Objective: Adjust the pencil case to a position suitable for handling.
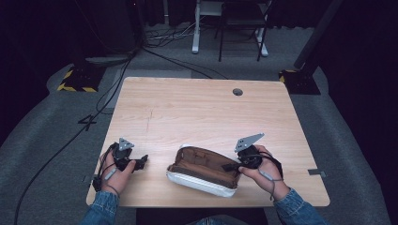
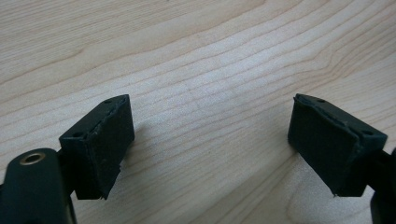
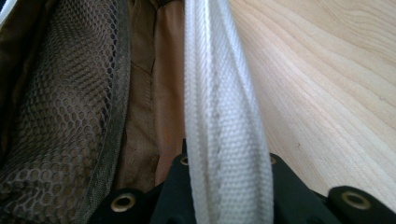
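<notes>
An open white pouch (image 1: 202, 172) with a brown lining lies near the table's front edge. My right gripper (image 1: 233, 165) is at the pouch's right end, shut on its white rim (image 3: 224, 116). In the right gripper view the rim runs up between the jaws, with brown mesh (image 3: 60, 107) inside the pouch to its left. My left gripper (image 1: 141, 161) rests at the table's front left, apart from the pouch. In the left gripper view it (image 2: 210, 144) stands wide open over bare wood, nothing between its pads (image 2: 105, 144).
The wooden table (image 1: 197, 112) has a round cable hole (image 1: 237, 92) at the back right. Beyond the table stand a chair and desk legs (image 1: 234, 28), with cables on the grey floor to the left.
</notes>
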The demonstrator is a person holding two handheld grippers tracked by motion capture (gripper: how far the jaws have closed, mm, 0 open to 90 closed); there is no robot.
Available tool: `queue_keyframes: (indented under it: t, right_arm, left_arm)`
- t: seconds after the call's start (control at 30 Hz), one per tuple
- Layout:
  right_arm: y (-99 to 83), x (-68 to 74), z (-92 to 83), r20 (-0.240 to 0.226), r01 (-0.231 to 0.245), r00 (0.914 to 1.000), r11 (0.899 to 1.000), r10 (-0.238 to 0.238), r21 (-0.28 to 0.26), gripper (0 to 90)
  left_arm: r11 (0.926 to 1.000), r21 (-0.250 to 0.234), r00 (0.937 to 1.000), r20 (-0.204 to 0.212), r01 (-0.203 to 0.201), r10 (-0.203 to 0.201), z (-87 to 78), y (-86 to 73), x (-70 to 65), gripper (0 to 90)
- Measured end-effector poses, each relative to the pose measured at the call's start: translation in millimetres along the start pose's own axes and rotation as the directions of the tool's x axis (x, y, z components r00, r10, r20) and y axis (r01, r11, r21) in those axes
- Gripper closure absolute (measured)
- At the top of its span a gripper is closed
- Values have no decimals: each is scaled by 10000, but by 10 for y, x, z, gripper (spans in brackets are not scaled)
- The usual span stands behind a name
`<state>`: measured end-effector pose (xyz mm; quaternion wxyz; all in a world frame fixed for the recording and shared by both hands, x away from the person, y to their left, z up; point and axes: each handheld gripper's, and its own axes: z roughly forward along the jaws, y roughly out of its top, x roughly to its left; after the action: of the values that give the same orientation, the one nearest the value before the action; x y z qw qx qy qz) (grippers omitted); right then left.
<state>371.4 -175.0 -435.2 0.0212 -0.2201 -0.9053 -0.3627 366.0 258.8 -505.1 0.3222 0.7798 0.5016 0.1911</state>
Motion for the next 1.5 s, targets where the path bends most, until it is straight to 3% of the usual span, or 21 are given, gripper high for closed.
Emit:
queue_keyframes:
  t: [0.77, 0.87, 1.07, 1.17, 1.5]
  right_arm:
    - [-123, -119, 197, -277, -22, 9996, 9996, 30, 276, 834]
    - [-120, -112, 196, -221, 6, 9998, 9996, 0, 270, 784]
    - [-110, -114, 175, 101, -157, 9998, 9999, 157, 20, 563]
    - [-81, -92, 138, 337, -69, 9994, 9999, 74, -148, 502]
    - [-14, -12, -50, 1060, 29, 9944, 9978, 41, -658, 424]
  left_arm:
    - [10000, 12, 10000, 35, -52, 52, 11, 12, -3, 146]
    - [10000, 1, 10000, 40, -43, 43, 13, 14, -5, 146]
    - [10000, -2, 10000, 45, -29, 29, 16, 16, -8, 146]
    - [10000, -6, 10000, 62, -37, 37, 20, 20, -9, 146]
    - [9999, 6, 9999, 89, -101, 101, 37, 38, -17, 145]
